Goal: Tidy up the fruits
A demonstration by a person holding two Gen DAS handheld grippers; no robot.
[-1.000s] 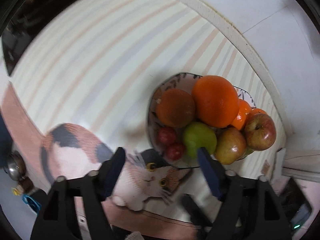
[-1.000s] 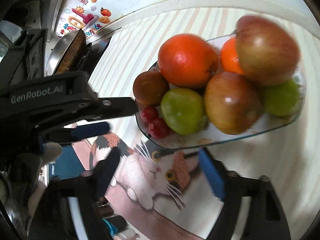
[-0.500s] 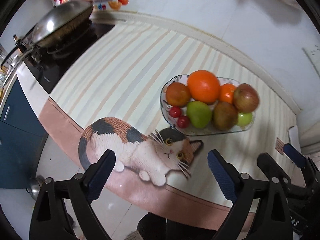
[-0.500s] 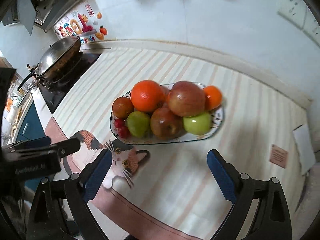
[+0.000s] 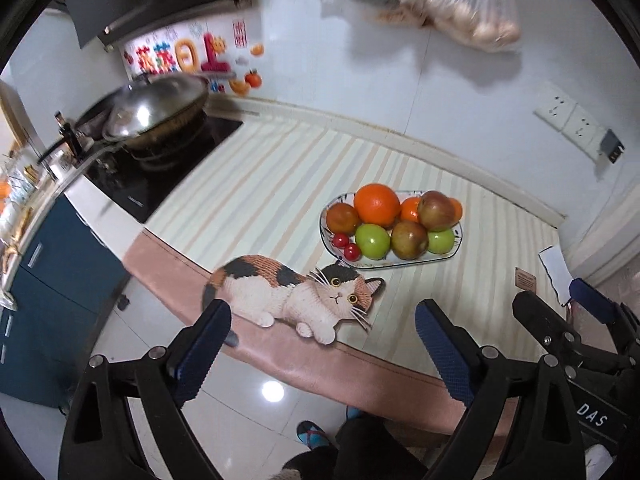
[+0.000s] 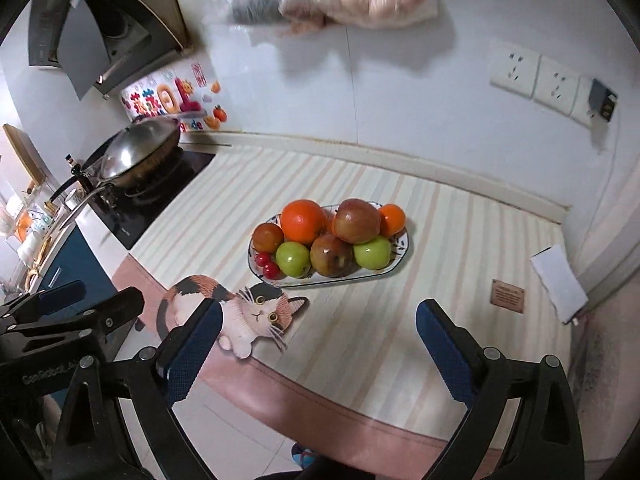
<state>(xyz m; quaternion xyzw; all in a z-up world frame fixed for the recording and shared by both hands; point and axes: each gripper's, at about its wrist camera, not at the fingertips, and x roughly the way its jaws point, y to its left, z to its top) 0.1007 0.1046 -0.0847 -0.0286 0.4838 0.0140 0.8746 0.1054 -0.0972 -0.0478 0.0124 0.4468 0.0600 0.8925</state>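
Orange, red and green fruit [image 5: 390,226] sits piled on an oval plate [image 5: 404,266] on the striped tabletop [image 5: 256,196], just beyond a cat picture [image 5: 296,294]. Left claw [image 5: 324,350] and right claw [image 6: 320,344] both hang wide apart, empty, well short of the plate.

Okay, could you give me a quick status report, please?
Both grippers open, empty: left gripper, right gripper. Fruits piled on plate on striped mat. Nothing in the way.

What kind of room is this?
Most likely a home kitchen: a steel wok sits on a black stove, a grey range hood hangs above, and a white patterned fruit plate rests on the counter.
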